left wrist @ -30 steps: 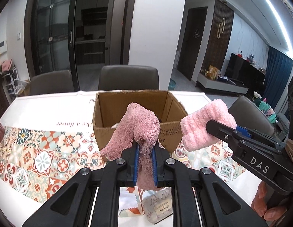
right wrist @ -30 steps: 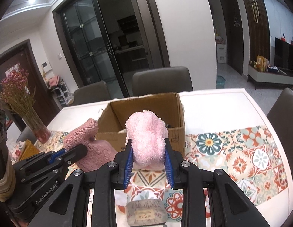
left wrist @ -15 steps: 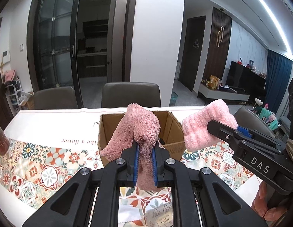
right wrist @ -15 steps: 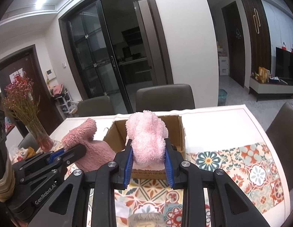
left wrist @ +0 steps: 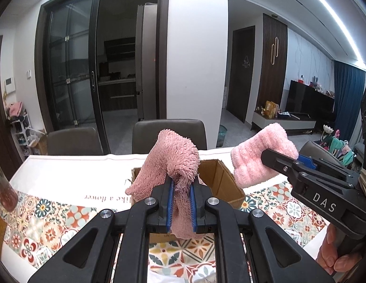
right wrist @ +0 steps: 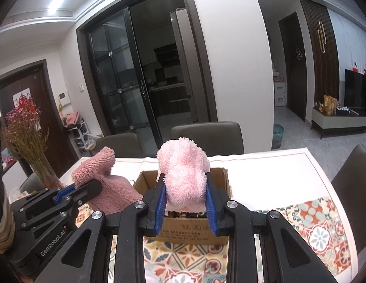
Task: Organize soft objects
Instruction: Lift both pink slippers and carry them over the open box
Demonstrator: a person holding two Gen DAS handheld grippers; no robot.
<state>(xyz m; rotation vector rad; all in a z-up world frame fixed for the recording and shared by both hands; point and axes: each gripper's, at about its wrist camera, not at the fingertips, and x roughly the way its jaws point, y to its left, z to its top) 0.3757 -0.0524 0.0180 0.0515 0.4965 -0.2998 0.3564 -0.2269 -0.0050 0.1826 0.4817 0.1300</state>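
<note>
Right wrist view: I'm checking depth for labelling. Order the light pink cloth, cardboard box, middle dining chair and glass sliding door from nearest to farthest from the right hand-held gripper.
1. Light pink cloth, clamped in the right hand-held gripper.
2. Cardboard box, on the table just ahead, below the cloth.
3. Middle dining chair, behind the table's far edge.
4. Glass sliding door, farthest, back left.

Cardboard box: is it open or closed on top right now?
Open. The cardboard box shows its inner walls and upright flaps in both views. Its contents are mostly hidden behind the light pink towel in the right hand-held gripper.
</note>
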